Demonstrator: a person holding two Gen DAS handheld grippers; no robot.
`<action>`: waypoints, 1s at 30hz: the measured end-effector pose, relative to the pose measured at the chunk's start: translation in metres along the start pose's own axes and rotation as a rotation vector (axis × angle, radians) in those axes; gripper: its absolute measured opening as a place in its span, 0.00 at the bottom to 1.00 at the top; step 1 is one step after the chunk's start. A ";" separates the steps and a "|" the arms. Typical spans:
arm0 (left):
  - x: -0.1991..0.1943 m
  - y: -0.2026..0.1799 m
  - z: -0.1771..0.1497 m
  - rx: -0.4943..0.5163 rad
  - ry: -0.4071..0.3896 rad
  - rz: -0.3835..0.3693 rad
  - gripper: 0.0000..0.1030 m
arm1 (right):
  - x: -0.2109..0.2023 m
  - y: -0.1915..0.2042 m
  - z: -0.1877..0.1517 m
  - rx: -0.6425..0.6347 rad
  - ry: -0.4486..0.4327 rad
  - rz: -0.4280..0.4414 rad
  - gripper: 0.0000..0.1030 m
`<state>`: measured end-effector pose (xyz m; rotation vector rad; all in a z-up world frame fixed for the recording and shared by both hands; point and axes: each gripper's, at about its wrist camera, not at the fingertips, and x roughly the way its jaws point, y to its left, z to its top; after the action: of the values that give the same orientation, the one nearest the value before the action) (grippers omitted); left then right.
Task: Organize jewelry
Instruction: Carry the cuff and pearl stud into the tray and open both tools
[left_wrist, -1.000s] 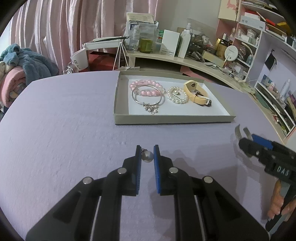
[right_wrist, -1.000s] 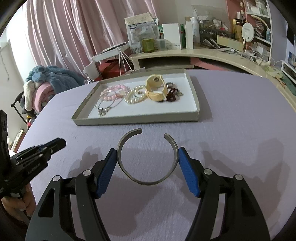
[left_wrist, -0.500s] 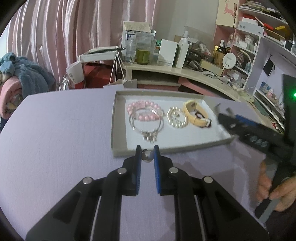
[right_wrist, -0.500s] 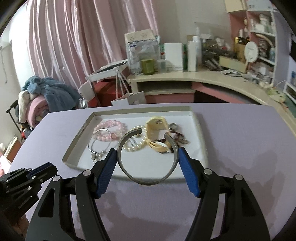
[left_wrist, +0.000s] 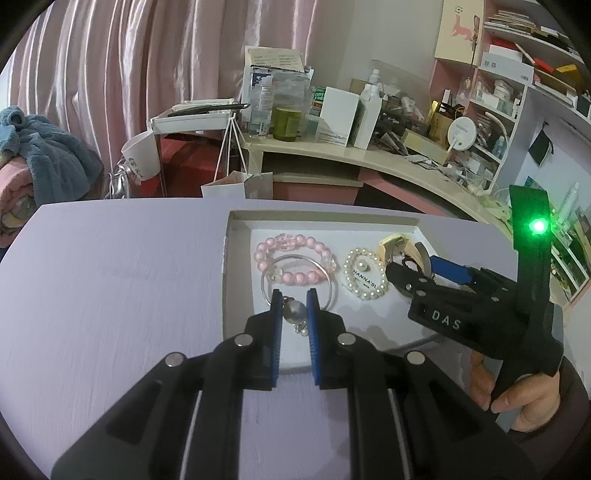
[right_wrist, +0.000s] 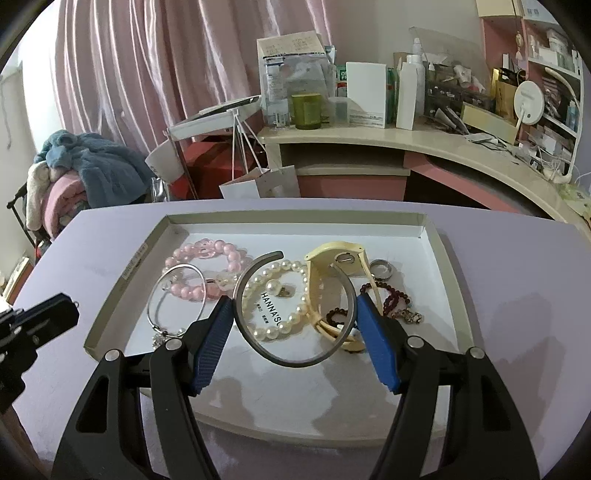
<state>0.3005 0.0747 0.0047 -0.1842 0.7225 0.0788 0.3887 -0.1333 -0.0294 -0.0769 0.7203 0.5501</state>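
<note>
"HANNA'S" reads on the card (right_wrist: 272, 309) under pearls (right_wrist: 291, 295) in the tray (right_wrist: 448, 280); my left gripper (left_wrist: 294, 309) grasps a bead (left_wrist: 294, 311), my right gripper (right_wrist: 295, 325) a cuff (right_wrist: 295, 360)

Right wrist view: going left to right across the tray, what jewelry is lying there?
Silver bangle → pink bead bracelet → pearl bracelet → cream watch → silver ring → dark red bead bracelet.

Brushed grey metal cuff (right_wrist: 295, 325), glossy pearl bracelet (right_wrist: 284, 299), matt cardboard tray (right_wrist: 436, 236) (white inside), ribbed blue fingers (right_wrist: 212, 339)
</note>
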 end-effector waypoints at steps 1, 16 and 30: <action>0.002 0.000 0.001 0.001 0.001 -0.002 0.13 | 0.000 -0.001 0.001 -0.001 -0.005 -0.002 0.74; 0.014 -0.012 0.001 0.010 0.016 -0.025 0.13 | -0.031 -0.023 -0.012 0.046 -0.046 -0.006 0.86; 0.056 -0.028 0.020 -0.004 0.036 -0.054 0.13 | -0.045 -0.040 -0.018 0.072 -0.114 -0.024 0.88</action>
<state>0.3589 0.0512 -0.0139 -0.2092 0.7524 0.0259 0.3703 -0.1923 -0.0184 0.0131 0.6269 0.5014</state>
